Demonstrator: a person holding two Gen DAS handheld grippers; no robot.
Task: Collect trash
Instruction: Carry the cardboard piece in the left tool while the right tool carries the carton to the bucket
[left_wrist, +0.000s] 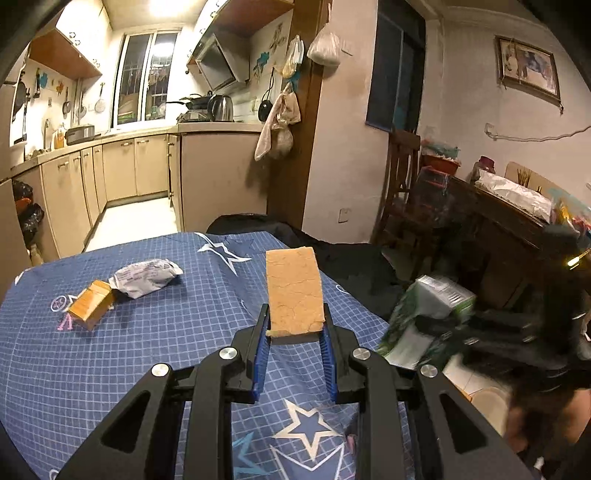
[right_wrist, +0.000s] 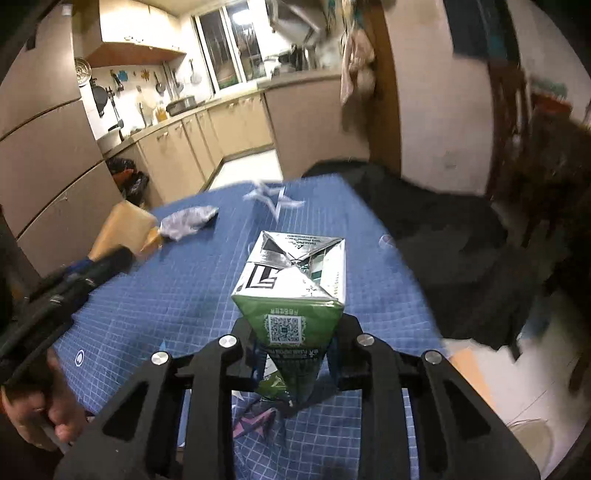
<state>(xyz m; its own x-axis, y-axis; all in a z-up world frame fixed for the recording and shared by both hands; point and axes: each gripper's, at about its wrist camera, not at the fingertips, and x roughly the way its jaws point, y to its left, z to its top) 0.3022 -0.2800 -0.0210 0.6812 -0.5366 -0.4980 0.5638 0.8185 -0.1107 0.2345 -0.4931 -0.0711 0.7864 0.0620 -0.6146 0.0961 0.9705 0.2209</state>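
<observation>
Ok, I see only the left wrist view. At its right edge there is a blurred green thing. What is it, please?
Observer: It is a green and white carton, with a QR code on its green side.
Operator: Here the left gripper holds the tan block. Does the right gripper hold the carton?
Observer: Yes, the right gripper is shut on its near end, and the carton is squeezed narrow between the fingers.
Operator: Is the far end of the carton open?
Observer: No, it is folded flat and closed, with silver flaps showing.
</observation>
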